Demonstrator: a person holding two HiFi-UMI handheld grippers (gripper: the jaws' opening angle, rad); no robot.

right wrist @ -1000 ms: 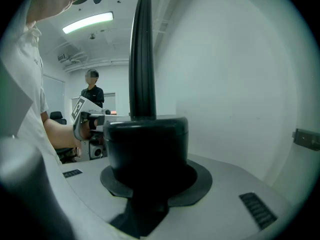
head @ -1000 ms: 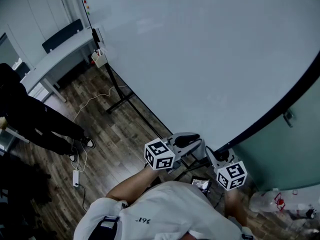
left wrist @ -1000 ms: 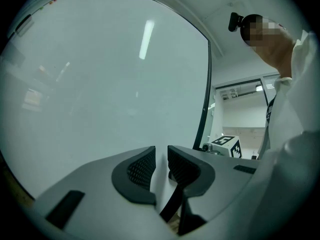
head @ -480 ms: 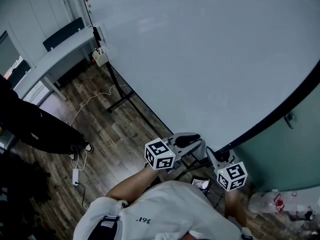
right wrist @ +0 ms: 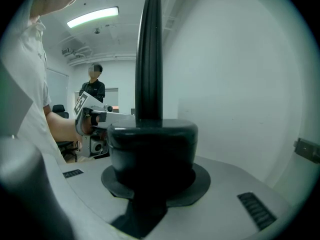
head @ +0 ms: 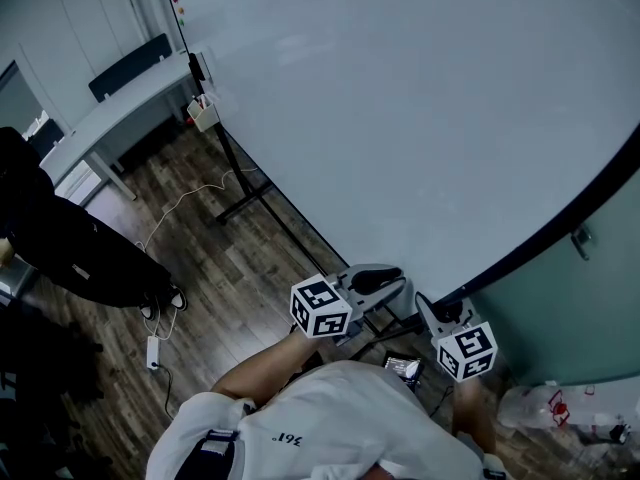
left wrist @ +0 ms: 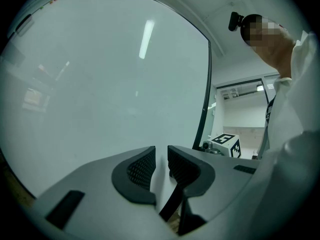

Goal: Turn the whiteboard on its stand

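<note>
The big whiteboard [head: 420, 118] in its black frame fills the head view, tilted on its stand. My left gripper [head: 385, 280] is at the board's lower edge; in the left gripper view its ribbed pads [left wrist: 141, 166] stand almost together with the board's edge [left wrist: 161, 159] in the narrow gap. My right gripper [head: 443, 311] is at the lower right corner. Its jaws have just been closing, and a round black knob [right wrist: 152, 149] at the foot of a black post [right wrist: 149, 59] sits between them and hides the pads.
A person in black [head: 70, 248] stands on the wood floor at left, near a grey desk [head: 110, 118] and chair [head: 125, 68]. A cable and power block [head: 152, 353] lie on the floor. The stand's leg [head: 240, 198] reaches left. A plastic bag [head: 560, 408] lies at right.
The person in black at the left has shifted about. Both grippers stay where they were at the board's lower edge.
</note>
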